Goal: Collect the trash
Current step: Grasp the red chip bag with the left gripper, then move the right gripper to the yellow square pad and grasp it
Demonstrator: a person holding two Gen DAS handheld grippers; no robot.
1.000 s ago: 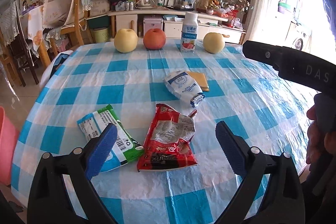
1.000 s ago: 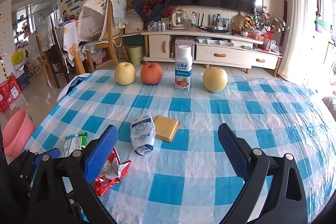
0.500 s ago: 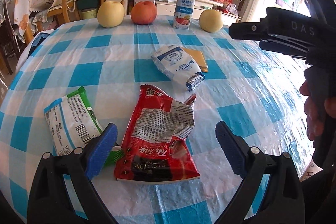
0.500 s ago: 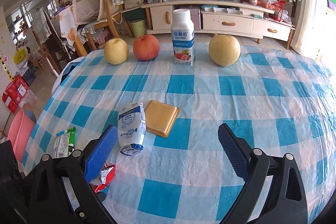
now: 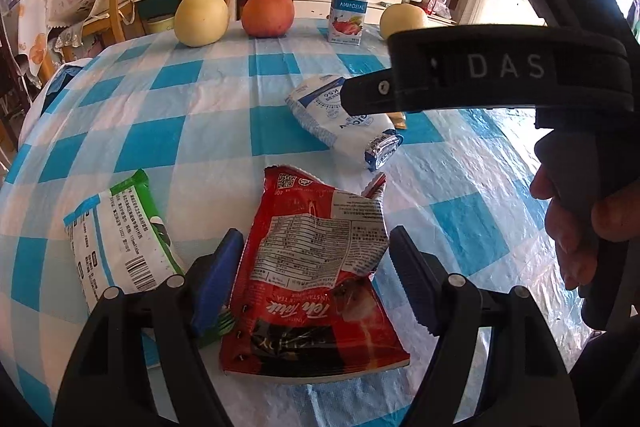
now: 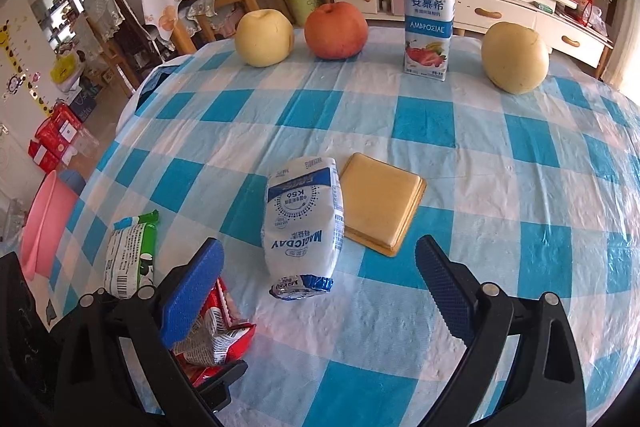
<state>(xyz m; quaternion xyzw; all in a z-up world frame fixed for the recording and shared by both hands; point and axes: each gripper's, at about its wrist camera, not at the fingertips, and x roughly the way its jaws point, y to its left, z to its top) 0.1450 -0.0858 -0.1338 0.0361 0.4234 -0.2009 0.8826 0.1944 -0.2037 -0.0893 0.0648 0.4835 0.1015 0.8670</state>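
left wrist view: red wrapper flat on surface, long axis running away from camera
left tool: closing, straddling wrapper, not yet pinching
right tool: wide open, empty, white packet just ahead

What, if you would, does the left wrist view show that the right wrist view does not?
Only the left wrist view shows the person's hand on the right tongs' handle, and the whole red packet between the closing left tongs. Only the right wrist view shows the pink basin and the whole tan square. Both show the white packet, green packet, fruit and bottle.
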